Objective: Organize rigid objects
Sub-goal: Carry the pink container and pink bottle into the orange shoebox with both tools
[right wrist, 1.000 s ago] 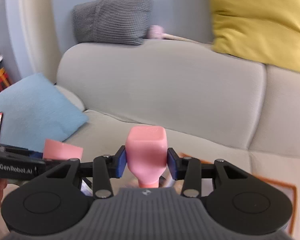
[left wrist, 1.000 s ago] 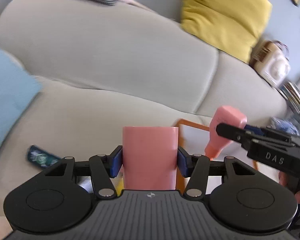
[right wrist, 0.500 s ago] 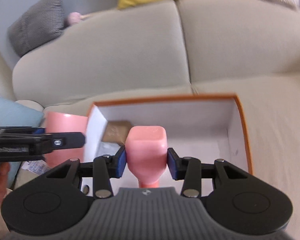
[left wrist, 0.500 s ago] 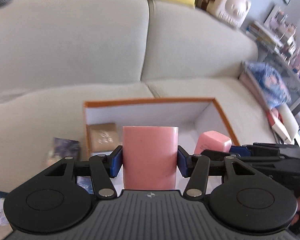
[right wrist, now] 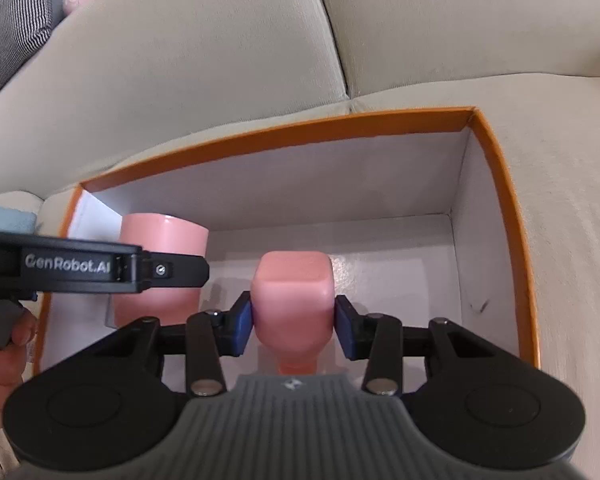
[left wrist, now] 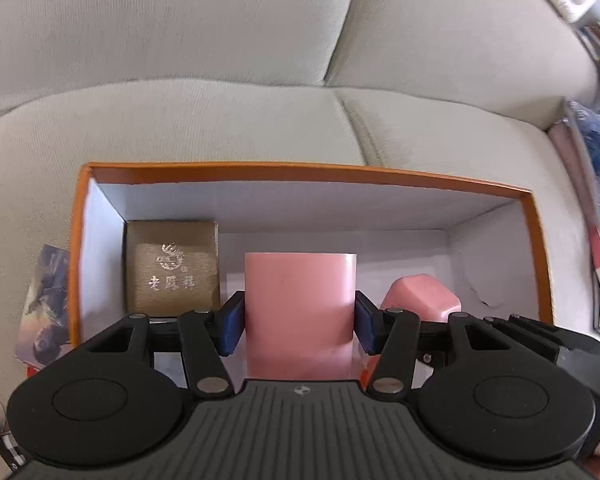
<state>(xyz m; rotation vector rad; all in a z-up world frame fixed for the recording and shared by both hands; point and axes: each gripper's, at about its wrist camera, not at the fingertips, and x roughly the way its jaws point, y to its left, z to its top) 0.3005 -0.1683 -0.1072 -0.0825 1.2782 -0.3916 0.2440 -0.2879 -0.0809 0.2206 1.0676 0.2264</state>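
Left gripper [left wrist: 299, 322]: its blue pads [left wrist: 233, 323] are clamped on either side of a smooth pink cylindrical cup [left wrist: 299, 308], held upright over the inside of the box.
Right gripper [right wrist: 293, 324]: its blue pads [right wrist: 244, 324] grip a pink squarish bottle with rounded corners [right wrist: 293, 300], narrow neck pointing back toward the camera, also held over the box interior.
Box: an open cardboard box with an orange rim and white inner walls [left wrist: 300, 172] sits on the seat of a beige fabric sofa [left wrist: 220, 112].
Inside the box: a gold square gift box printed with an emblem and Chinese characters [left wrist: 172, 268] lies in the far left corner, just left of the cup.
Between the grippers: the cup and the bottle sit side by side, the bottle to the right; whether either touches the box floor cannot be told.
Outside the box: a printed card [left wrist: 44, 300] lies on the seat against the left wall.
Background: a grey striped cushion [right wrist: 12, 28] rests on the sofa back.
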